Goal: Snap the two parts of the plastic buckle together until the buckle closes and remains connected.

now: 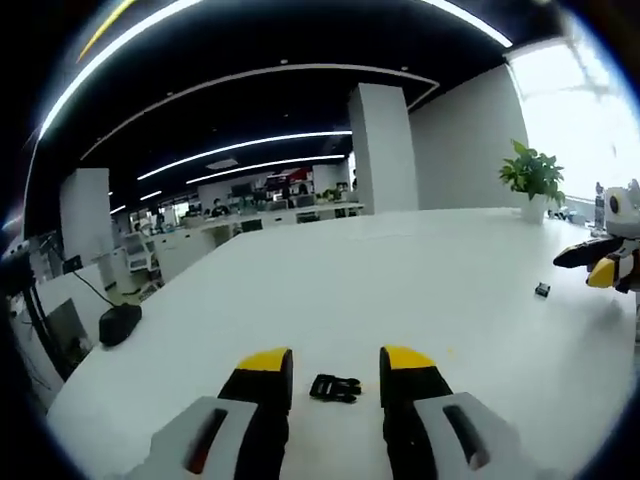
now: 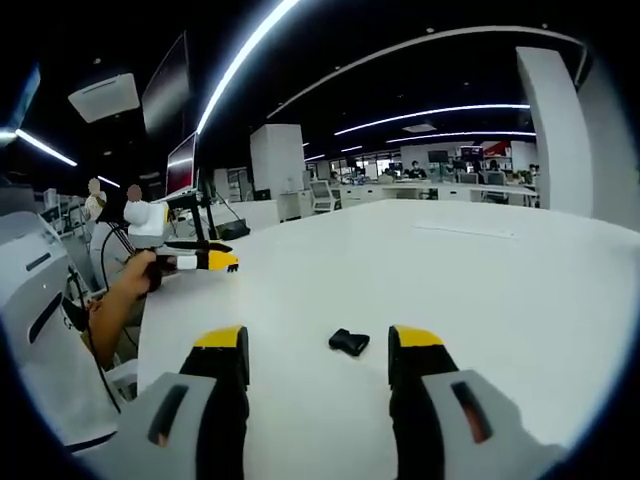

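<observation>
Yellow tips cap your left gripper (image 1: pixel 336 365), whose jaws stand spread with nothing between the pads; just beyond them, on the white table (image 1: pixel 400 270), lies the larger buckle part (image 1: pixel 335 387), black and pronged, touching neither jaw. Farther right in that view sits the small part (image 1: pixel 542 290), well apart from the first, with your right gripper (image 1: pixel 600 265) hovering near it at the edge, and a potted plant (image 1: pixel 533 178) stands at the table's far side. A black pouch (image 1: pixel 119 324) rests at the left corner. From your right gripper (image 2: pixel 320 345), jaws likewise wide and empty, you see the small part (image 2: pixel 349 342) lying just ahead between the tips, clear of both. Off to the left there, your hand (image 2: pixel 140 270) holds the left gripper (image 2: pixel 205 262) above the table edge, and a monitor (image 2: pixel 180 165) stands behind it. Office desks lie far beyond in both views.
</observation>
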`<state>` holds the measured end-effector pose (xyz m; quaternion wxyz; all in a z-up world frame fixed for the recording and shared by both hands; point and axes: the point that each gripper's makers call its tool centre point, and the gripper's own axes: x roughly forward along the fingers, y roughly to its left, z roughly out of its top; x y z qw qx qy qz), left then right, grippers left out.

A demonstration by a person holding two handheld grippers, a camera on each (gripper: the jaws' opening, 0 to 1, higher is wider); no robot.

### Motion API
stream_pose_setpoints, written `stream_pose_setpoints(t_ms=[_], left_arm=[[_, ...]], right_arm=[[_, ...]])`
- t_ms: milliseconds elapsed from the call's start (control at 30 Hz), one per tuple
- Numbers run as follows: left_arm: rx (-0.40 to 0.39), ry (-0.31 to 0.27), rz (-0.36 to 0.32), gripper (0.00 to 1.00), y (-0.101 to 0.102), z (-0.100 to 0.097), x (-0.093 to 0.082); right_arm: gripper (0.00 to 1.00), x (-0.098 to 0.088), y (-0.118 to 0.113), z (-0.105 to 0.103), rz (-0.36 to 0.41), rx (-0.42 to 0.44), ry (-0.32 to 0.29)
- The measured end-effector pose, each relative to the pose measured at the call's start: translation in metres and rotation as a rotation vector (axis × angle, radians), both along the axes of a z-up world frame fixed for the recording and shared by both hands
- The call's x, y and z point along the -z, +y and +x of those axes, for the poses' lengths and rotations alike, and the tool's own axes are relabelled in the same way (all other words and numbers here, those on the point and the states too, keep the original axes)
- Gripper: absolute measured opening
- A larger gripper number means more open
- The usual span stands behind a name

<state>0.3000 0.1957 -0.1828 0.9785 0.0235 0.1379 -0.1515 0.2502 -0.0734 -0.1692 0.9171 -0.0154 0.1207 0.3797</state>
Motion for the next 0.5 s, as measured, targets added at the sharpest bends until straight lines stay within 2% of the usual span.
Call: stream_pose_setpoints(t_ms=[133, 300, 367, 433, 500], left_arm=[[0.111, 0.032, 0.002, 0.45, -0.005, -0.005, 0.002], [0.199, 0.022, -0.06, 0.45, -0.007, -0.011, -0.005], [0.223, 0.018, -0.056, 0.46, -0.006, -0.012, -0.007], [0.271, -0.019, -0.018, 0.47, -0.007, -0.013, -0.01], [0.275, -0.032, -0.005, 0.48, -0.005, -0.012, -0.013]], right_arm=[[0.58, 0.005, 0.0, -0.001, -0.024, -0.018, 0.003], [0.59, 0.011, -0.003, -0.003, -0.033, -0.013, 0.019], [0.59, 0.012, -0.005, -0.004, -0.042, -0.007, 0.017], [0.59, 0.011, -0.008, -0.003, -0.041, 0.01, 0.012], [0.59, 0.01, -0.01, -0.004, -0.042, 0.018, 0.008]])
